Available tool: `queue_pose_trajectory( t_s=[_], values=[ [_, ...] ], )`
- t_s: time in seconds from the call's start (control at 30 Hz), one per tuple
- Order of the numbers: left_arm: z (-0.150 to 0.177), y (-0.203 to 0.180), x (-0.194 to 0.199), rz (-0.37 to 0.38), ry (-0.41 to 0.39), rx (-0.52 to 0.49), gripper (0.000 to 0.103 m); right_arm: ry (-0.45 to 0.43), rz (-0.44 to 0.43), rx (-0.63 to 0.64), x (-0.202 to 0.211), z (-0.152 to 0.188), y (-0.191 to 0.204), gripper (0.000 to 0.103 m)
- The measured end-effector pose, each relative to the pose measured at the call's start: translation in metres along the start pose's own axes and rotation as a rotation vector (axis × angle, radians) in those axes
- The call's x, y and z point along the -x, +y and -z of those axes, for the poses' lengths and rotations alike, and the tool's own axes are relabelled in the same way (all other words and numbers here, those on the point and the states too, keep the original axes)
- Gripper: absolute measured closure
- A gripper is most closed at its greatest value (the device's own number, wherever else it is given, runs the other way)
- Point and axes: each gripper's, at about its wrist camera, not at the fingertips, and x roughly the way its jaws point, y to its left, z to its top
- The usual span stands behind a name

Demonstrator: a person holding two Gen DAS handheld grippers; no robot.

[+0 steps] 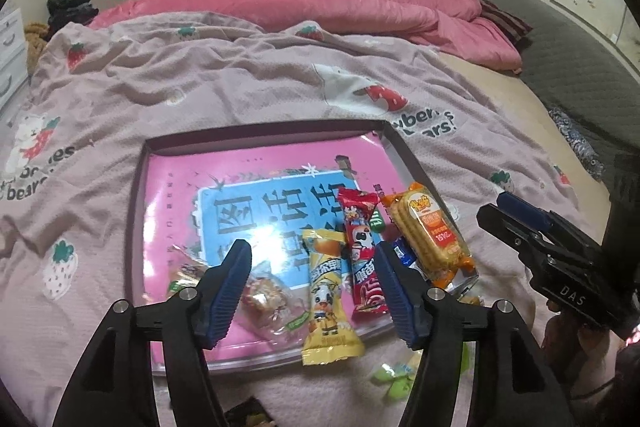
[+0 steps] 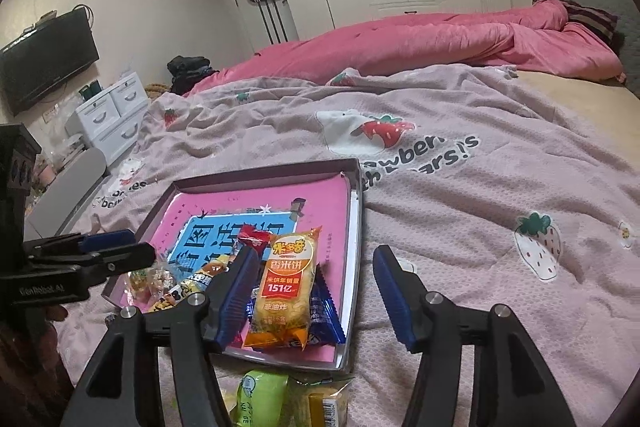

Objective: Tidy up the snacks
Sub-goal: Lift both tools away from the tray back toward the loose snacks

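Pink tray (image 1: 138, 211) of snack packets (image 1: 430, 227)

The orange rice-cracker packet (image 2: 285, 287) reads "香米饼" and "151亿". The lilac strawberry-print blanket (image 2: 460, 195) shows "bears!" (other words are partly cut off by folds). "DAS" stands on the black right gripper body (image 1: 570, 291).

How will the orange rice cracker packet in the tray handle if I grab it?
The orange rice cracker packet looks puffy and probably light. Its glossy film may slip. The stacked crackers showing through it could crack if squeezed hard.
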Motion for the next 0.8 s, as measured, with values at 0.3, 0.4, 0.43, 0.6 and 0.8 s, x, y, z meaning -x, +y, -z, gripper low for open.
queue_pose_trajectory(
  t_s=[0.3,0.4,0.43,0.6,0.8],
  values=[
    [-0.003,0.019,0.030,-0.006,-0.035,0.025,0.036,-0.040,-0.026,0.021,0.017,0.002,0.009,0.041],
    [-0.002,0.026,0.040,-0.006,-0.048,0.037,0.035,-0.062,-0.037,0.026,0.024,0.003,0.013,0.039],
    [-0.002,0.029,0.044,-0.011,-0.053,0.040,0.035,-0.068,-0.037,0.028,0.027,0.003,0.013,0.038],
    [-0.002,0.041,0.062,-0.024,-0.075,0.054,0.035,-0.101,-0.042,0.028,0.039,0.004,0.018,0.035],
    [0.003,0.054,0.081,-0.035,-0.096,0.065,0.034,-0.129,-0.035,0.020,0.051,0.006,0.022,0.031]
  ],
)
